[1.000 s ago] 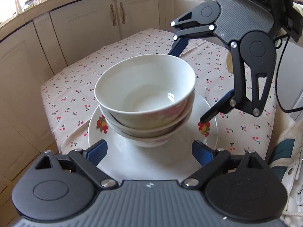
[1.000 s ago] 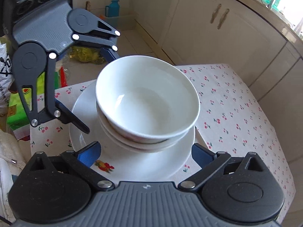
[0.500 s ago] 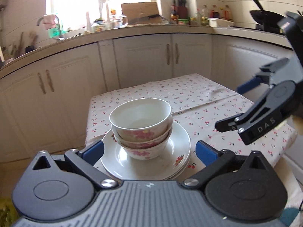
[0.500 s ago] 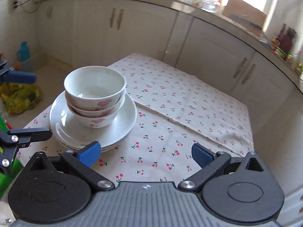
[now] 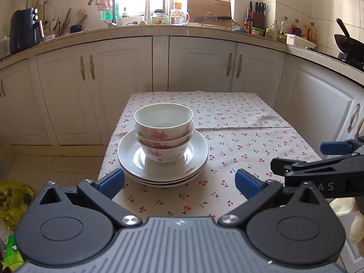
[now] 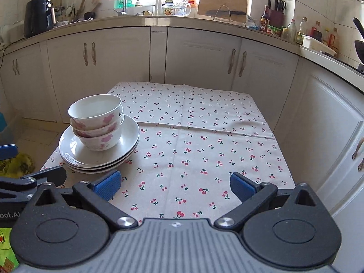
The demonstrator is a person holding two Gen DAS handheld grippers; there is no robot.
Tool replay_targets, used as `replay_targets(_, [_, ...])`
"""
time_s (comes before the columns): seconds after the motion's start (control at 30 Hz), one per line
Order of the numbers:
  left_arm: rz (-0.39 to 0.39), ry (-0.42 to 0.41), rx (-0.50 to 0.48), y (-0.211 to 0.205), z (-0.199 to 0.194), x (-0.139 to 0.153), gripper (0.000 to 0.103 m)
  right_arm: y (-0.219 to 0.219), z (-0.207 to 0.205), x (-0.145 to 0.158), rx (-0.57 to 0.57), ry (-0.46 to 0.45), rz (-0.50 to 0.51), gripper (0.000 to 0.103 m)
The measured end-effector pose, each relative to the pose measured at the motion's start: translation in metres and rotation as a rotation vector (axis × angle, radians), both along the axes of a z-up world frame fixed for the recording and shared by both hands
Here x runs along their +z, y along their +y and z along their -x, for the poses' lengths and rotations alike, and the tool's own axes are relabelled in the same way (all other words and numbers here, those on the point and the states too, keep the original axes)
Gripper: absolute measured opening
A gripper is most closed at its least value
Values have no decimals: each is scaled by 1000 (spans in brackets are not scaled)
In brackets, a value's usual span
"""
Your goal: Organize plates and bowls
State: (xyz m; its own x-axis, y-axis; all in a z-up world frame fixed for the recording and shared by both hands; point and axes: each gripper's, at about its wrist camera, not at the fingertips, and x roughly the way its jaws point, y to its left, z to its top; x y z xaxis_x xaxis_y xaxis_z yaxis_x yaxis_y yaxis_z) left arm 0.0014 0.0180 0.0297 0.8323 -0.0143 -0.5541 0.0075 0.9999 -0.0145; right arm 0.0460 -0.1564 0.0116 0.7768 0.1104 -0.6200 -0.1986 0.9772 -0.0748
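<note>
Judging from how things lie, the stacking step looks done: three white pink-flowered ceramic bowls (image 5: 164, 132) are sitting nested on the stack of white round plates (image 5: 136, 166) at the left of the cherry-print-clothed bench (image 6: 204, 150). Left hand-held gripper (image 5: 179, 180) is hovering open just before the plates, gripping nothing; right hand-held gripper (image 6: 174, 183) is gaping empty, with the stack off to its left. Next is probably only withdrawing or re-checking alignment.

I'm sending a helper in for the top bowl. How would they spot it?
Find the cherry-print tablecloth before the white cabinets. Near its left edge, stacked plates carry three nested bowls. The top bowl is the highest one, pink-flowered, with its whole rim showing.
</note>
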Motion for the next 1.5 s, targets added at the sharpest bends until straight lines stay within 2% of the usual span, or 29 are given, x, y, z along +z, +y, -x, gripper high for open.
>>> replay_targets(0.07, [-12,-18,18,-2,8,4,102,0,9,4,-7,-18,1,103])
replay_targets(0.23, [35,-32,61,5,15,10,102,-1,23,11,-6,-53,-15,103])
replay_targets(0.37, [25,-33,71,4,16,9,102,1,28,12,-11,-68,0,103])
replay_targets(1.5, [57,-35,69,4,18,11,102,-2,32,16,-42,-95,-17,103])
